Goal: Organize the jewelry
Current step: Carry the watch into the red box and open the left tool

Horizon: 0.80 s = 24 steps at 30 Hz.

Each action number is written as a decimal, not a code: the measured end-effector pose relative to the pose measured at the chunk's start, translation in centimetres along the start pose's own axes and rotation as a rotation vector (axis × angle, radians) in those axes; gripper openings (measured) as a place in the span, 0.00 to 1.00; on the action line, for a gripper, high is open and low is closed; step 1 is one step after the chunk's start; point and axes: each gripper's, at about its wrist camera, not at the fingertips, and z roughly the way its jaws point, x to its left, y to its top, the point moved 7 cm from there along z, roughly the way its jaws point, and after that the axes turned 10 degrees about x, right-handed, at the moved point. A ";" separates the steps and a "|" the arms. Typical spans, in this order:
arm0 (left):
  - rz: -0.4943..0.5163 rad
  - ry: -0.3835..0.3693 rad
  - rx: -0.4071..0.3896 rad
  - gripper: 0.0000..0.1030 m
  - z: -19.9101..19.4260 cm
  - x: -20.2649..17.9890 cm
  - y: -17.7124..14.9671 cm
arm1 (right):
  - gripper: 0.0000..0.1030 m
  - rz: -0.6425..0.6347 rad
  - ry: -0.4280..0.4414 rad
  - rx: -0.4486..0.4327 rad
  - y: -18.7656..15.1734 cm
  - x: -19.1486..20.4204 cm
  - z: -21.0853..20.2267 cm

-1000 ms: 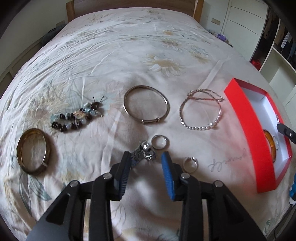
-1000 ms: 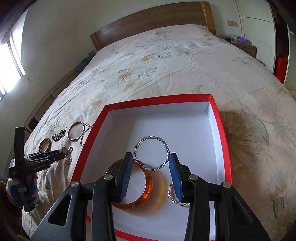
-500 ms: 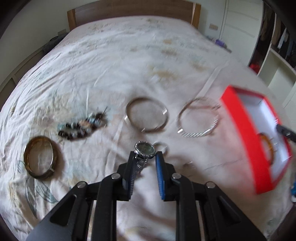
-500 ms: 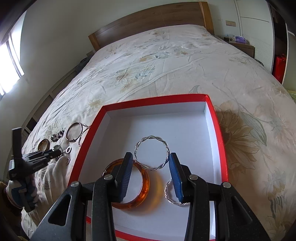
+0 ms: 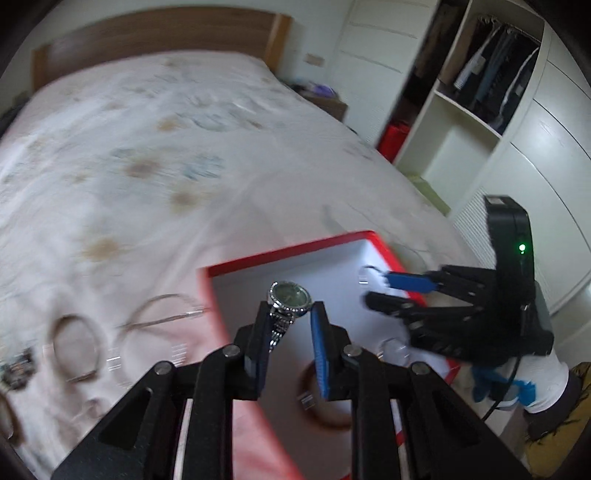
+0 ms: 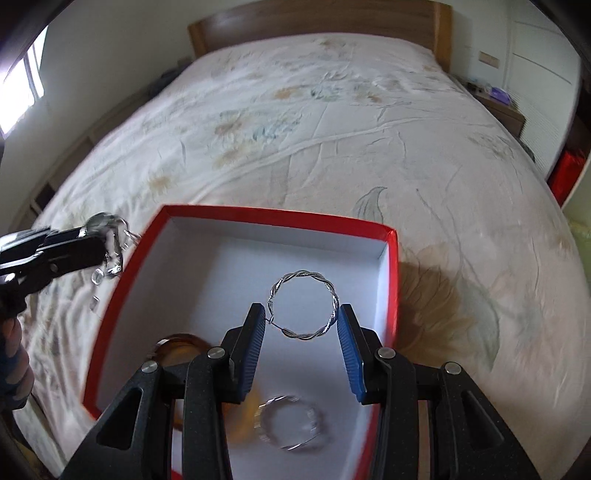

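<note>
Floral bedding [image 6: 332,122] covers a wide bed with a wooden headboard [image 6: 317,18] at the far end, and an open wardrobe [image 5: 487,74] with hanging clothes stands off to the right in the left wrist view. At the left of that view, blurred on the bedspread, lie a plain metal bangle [image 5: 75,345] and a thin chain bracelet [image 5: 162,314], both outside the box. Right of them sits the red box [image 5: 288,253], white inside, on the near part of the bed. The left gripper [image 5: 286,334] hangs over the box's left part, its jaws narrowed onto the metal band of a silver watch [image 5: 290,295], whose dark round face stands up above the fingertips. Further right the right gripper [image 5: 384,288] reaches in over the box's right rim. Its own camera shows the jaws held moderately apart with nothing between them, above a twisted silver bangle [image 6: 303,304] lying on the box floor. An amber bangle [image 6: 177,341] lies in the near left of the box, partly hidden by the gripper, and a second, blurred silver bangle [image 6: 291,424] lies nearest the camera
</note>
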 end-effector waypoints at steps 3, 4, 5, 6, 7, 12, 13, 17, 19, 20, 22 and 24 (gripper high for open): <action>0.028 0.002 0.064 0.19 3.4 -1.5 0.7 | 0.39 -0.026 -0.020 0.040 0.3 -0.6 1.1; 0.033 0.013 0.091 0.19 4.7 -1.8 0.7 | 0.39 -0.036 -0.019 0.049 0.2 -0.6 1.3; 0.036 0.024 0.112 0.19 5.6 -1.9 0.7 | 0.39 -0.052 -0.023 0.059 0.1 -0.5 1.6; 0.042 0.034 0.136 0.19 6.6 -2.0 0.5 | 0.39 -0.070 -0.036 0.066 0.0 -0.4 1.8; 0.044 0.036 0.159 0.19 7.5 -2.0 0.3 | 0.39 -0.095 -0.052 0.075 -0.2 -0.2 2.0; 0.033 0.026 0.198 0.20 8.7 -1.3 -0.2 | 0.40 -0.177 -0.118 0.101 -0.8 0.6 2.6; 0.024 0.023 0.194 0.20 8.4 -1.1 -0.2 | 0.40 -0.172 -0.115 0.102 -0.8 0.5 2.5; 0.056 0.022 0.188 0.23 7.6 -1.6 -0.6 | 0.45 -0.178 -0.139 0.105 -1.1 0.4 2.1; 0.066 0.021 0.182 0.26 7.1 -1.7 -0.9 | 0.48 -0.180 -0.150 0.101 -1.4 0.5 1.6; 0.065 0.015 0.177 0.26 6.7 -1.8 -1.0 | 0.48 -0.179 -0.157 0.098 -1.6 0.6 1.1; 0.060 -0.009 0.162 0.26 5.3 -1.8 -1.3 | 0.48 -0.174 -0.167 0.084 -2.1 0.8 -0.1; 0.065 -0.013 0.140 0.26 3.4 -2.0 -1.8 | 0.48 -0.156 -0.168 0.066 -2.7 0.9 -1.8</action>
